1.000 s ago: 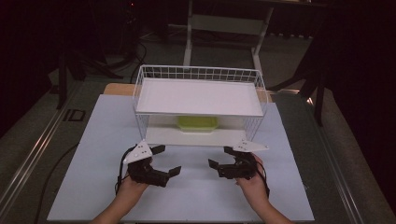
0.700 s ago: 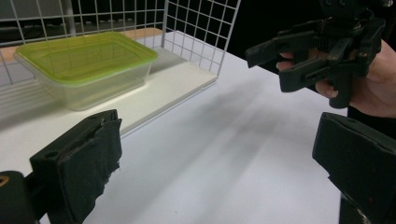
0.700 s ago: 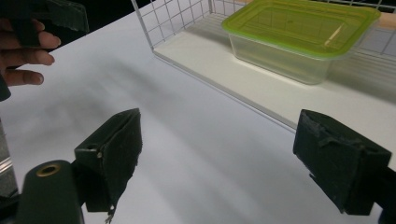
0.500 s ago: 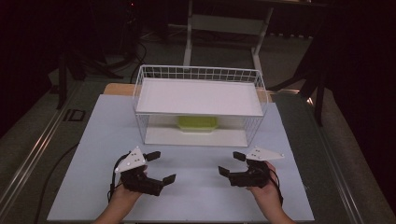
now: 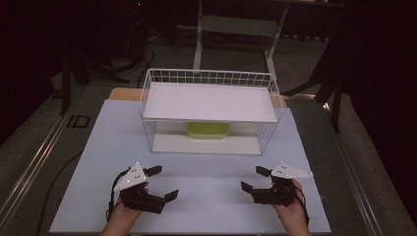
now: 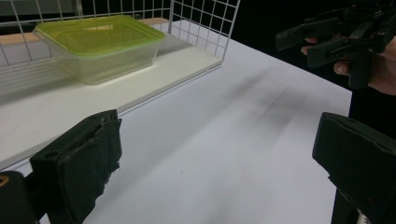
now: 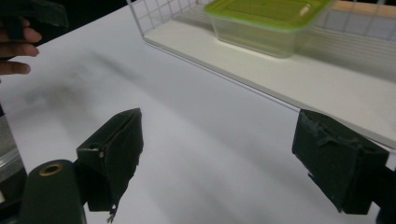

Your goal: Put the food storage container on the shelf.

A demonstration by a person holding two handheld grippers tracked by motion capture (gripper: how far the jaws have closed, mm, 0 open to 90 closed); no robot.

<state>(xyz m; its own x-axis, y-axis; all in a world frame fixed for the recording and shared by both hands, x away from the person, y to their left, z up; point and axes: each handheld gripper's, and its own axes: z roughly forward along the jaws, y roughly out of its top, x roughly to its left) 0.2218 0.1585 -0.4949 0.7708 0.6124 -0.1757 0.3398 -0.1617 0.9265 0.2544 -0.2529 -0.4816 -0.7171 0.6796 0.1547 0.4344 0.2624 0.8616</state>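
A white wire rack stands at the back of the white table, with a white board as its upper shelf. On its lower shelf sits a clear container with a green lid. My left gripper is open near the front left, its jaws wide apart and empty. My right gripper is open near the front right, also empty. Both point inward, well short of the rack. The right gripper appears far off in the left gripper view.
A metal stand rises behind the table on the dark floor. A cable runs along the floor at the left. The table's front edge lies just below both hands. A hand's fingers show at the top left of the right gripper view.
Both grippers have drawn back from the rack toward the table's front edge and spread farther apart. Each stays open and empty.
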